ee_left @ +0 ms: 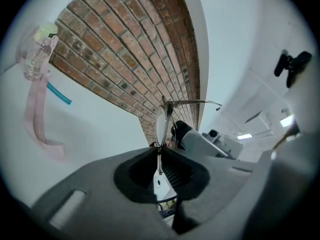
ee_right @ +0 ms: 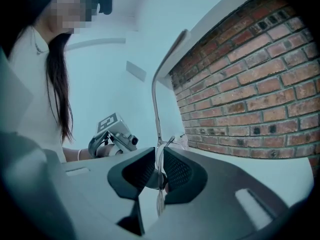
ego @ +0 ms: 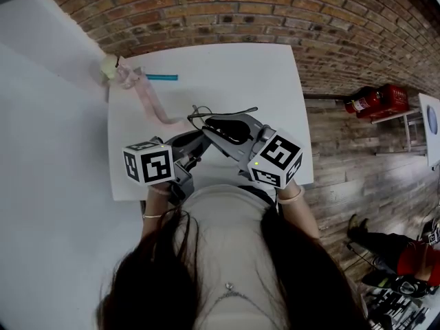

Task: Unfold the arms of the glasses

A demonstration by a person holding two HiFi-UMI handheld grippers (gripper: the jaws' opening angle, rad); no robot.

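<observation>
- head view: both grippers, left [ego: 198,143] and right [ego: 214,129], meet above the white table [ego: 261,67], their black-square marker cubes nearest the person.
- left jaws are clamped on the glasses [ee_left: 161,119], one arm sticking sideways.
- right jaws pinch the glasses too.

Glasses [ego: 237,111] hang over the desk's [ego: 227,60] near half, your left gripper [ego: 198,140] on their left, right gripper [ego: 212,125] on their right. Bottle [ego: 109,67] at far-left corner, stick [ego: 161,77] just right of it. Fire extinguishers [ego: 375,102] on floor, far right.

Head view looks steeply down; both gripper views closely share the glasses [ee_left: 160,126].
</observation>
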